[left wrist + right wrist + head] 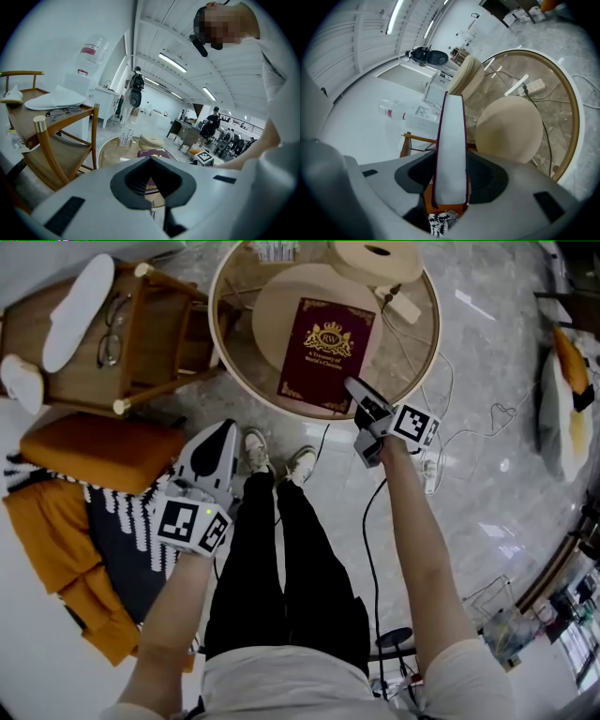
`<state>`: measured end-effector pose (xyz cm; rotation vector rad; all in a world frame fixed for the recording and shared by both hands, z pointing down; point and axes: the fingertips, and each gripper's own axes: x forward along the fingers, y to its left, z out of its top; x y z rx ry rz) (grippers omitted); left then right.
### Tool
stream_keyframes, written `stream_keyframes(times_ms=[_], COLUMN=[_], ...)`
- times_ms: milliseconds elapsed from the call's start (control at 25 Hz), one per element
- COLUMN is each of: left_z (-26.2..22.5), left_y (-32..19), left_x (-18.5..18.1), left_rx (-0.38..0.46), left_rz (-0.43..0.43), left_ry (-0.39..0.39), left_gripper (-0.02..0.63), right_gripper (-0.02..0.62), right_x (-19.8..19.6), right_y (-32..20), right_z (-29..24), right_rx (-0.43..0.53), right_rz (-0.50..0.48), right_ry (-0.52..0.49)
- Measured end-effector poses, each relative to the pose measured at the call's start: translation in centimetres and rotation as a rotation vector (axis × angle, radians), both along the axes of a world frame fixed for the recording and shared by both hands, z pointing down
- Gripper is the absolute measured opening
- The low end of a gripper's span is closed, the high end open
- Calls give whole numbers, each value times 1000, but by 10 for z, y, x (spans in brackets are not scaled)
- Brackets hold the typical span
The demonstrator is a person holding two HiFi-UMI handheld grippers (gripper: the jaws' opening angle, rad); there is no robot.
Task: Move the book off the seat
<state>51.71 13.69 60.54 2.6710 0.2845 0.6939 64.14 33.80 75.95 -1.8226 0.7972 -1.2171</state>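
Note:
A maroon book [326, 352] with a gold crest lies over a round beige seat [281, 296], inside a wood-rimmed ring [217, 306]. My right gripper [361, 399] is shut on the book's near right corner. In the right gripper view the book [451, 145] stands edge-on between the jaws of the right gripper [451, 187], its white page edge facing me, with the seat [511, 131] behind it. My left gripper [220, 432] hangs low by the person's left leg, its jaws together and empty. The left gripper view looks past the left gripper [151, 161] at the book [152, 153] farther off.
A wooden chair [141, 334] at the left carries a white flat pad [77, 306] and glasses [112, 329]. An orange cushion [98, 451] and patterned cloth [103, 540] lie below it. A power strip [405, 307] and cables [469, 427] run across the marble floor. The person's shoes [277, 460] stand by the ring.

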Motion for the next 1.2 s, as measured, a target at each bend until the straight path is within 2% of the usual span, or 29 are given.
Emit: stream_keyframes(times_ms=[200, 440, 840, 1200], left_z=[-15, -6, -1, -3], left_y=[-9, -27, -43, -59], left_x=[-9, -12, -29, -28], left_rx=[8, 8, 6, 8], left_rz=[-20, -62, -89, -90], left_ry=[2, -3, -23, -12], left_gripper=[17, 17, 17, 17], right_gripper=[221, 221, 221, 223], right_x=[-2, -1, 2, 2], right_y=[2, -7, -12, -11], right_z=[4, 25, 32, 40], right_rx=[-47, -76, -72, -128], right_rz=[-15, -63, -54, -22], right_ry=[-25, -36, -52, -61])
